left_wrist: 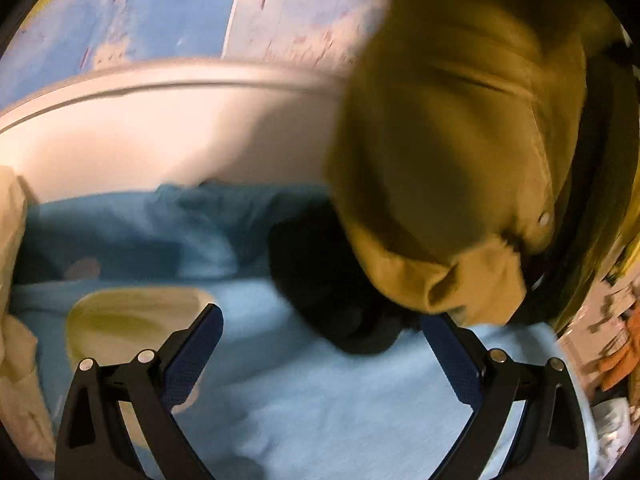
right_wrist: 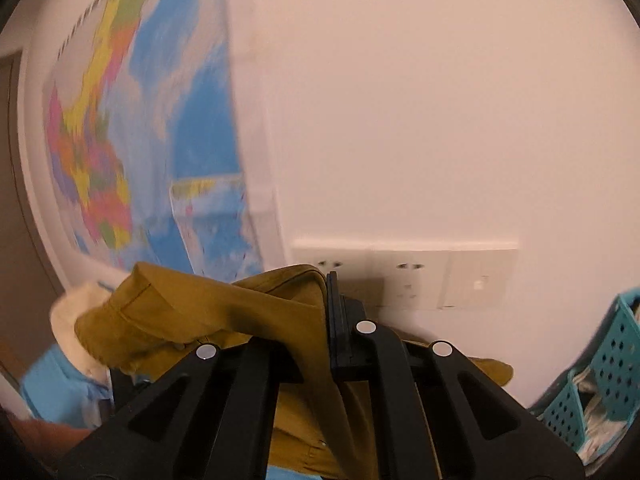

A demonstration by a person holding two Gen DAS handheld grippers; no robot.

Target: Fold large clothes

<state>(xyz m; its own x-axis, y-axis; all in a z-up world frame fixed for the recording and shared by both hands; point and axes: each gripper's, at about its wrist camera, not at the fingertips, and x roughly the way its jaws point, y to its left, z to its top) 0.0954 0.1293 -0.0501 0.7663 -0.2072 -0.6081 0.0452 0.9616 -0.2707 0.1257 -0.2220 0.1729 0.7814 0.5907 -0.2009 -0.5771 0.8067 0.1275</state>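
Right tool (right_wrist: 326,320) clamped on mustard jacket (right_wrist: 224,312), bunched, lifted, dark lining | left tool (left_wrist: 320,332) spread wide, holding nothing, over blue bedsheet (left_wrist: 328,408)

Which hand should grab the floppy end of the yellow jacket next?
Probably left. The left tool is open with the hanging mustard jacket just ahead; the right tool is already shut on it.

Wall map (right_wrist: 120,140), wall sockets (right_wrist: 404,276), teal perforated basket (right_wrist: 612,360), blue bedsheet (left_wrist: 320,400)
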